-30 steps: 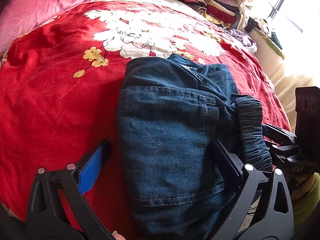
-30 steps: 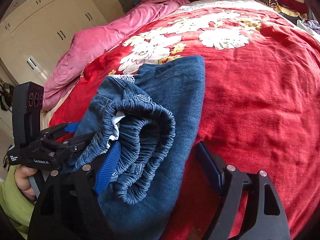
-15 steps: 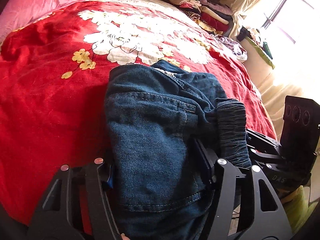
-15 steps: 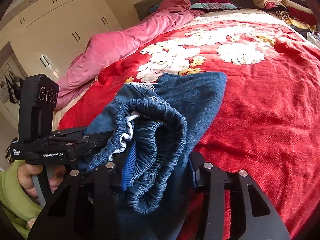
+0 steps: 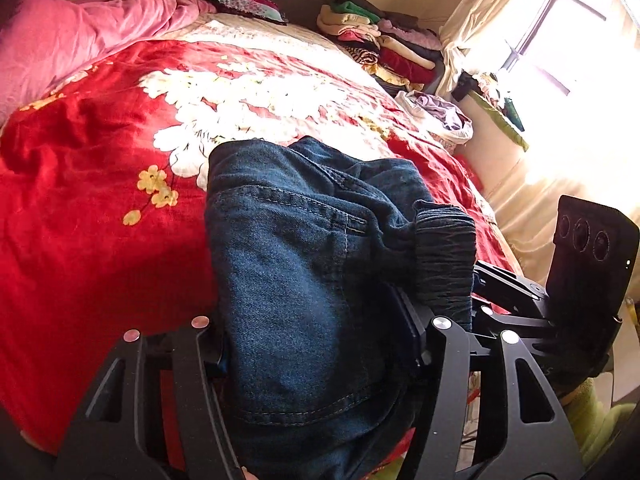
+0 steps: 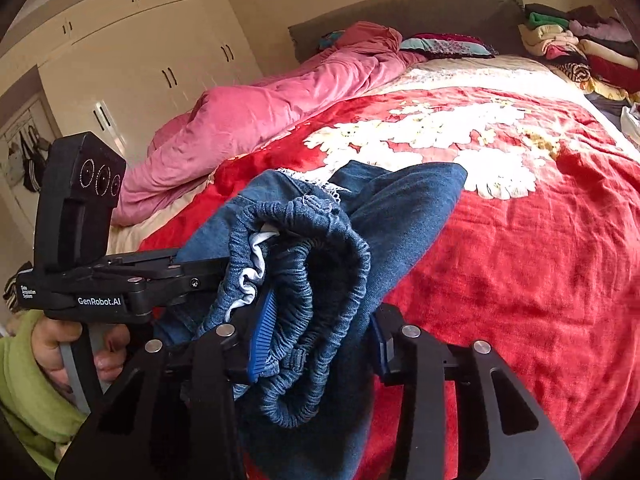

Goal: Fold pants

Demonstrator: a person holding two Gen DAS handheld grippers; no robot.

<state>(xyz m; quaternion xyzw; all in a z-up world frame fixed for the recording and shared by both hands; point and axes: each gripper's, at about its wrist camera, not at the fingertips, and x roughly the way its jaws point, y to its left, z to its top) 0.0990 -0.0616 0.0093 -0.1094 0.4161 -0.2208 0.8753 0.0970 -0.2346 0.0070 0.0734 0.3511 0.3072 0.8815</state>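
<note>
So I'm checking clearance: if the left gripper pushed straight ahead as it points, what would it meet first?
The folded jeans already clamped in the left gripper fill that line; beyond them, probably the red blanket.

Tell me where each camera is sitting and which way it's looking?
Left wrist: on the left gripper, looking along its fingers over the folded jeans toward the window; the right gripper shows beside it.
Right wrist: on the right gripper, whose jaws are closing on the jeans' waistband, facing the wardrobe; the left gripper and hand show.
Both share the jeans, red blanket, pink quilt and clothes pile.
</note>
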